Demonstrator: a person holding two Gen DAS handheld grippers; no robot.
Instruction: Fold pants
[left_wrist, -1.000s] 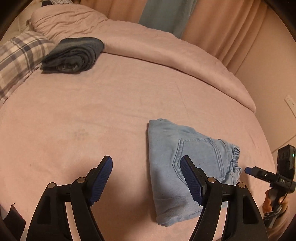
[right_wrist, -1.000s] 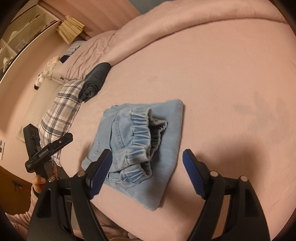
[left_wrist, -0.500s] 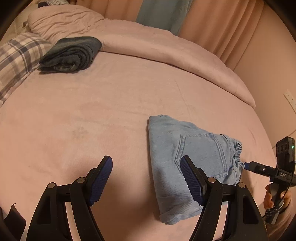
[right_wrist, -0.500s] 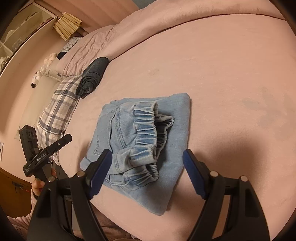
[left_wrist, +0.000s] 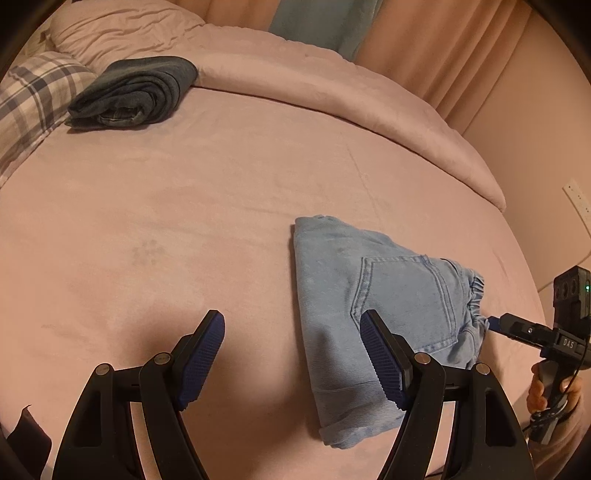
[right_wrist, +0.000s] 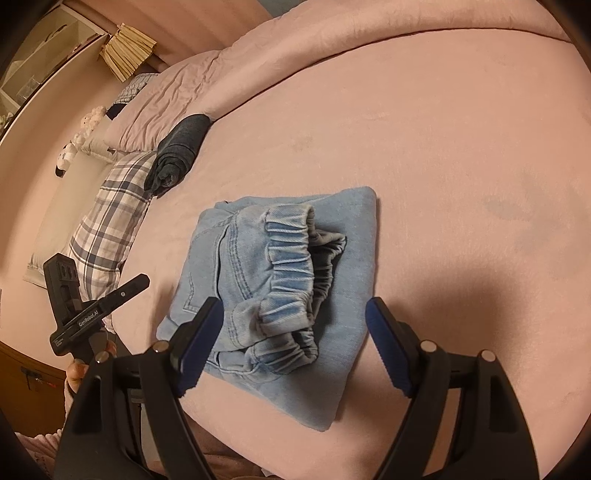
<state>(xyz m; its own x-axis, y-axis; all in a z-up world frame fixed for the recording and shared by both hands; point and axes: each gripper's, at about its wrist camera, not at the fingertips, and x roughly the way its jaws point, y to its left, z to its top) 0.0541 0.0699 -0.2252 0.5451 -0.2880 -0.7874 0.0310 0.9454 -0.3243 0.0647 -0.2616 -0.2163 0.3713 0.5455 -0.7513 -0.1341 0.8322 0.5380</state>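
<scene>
On the bed (left_wrist: 184, 221), folded pants (right_wrist: 280, 295) unmoved; both grippers (left_wrist: 291, 354) (right_wrist: 293, 347) stay spread, empty.

"GenRobot.AI", white print, on black bar of left gripper (right_wrist: 96, 314), seen in right wrist view. Smaller print lower on same bar, too small to read. "DAS", pale letters, on black body of right gripper (left_wrist: 554, 341), seen in left wrist view. No other legible txt, nos. or signs either view.
</scene>
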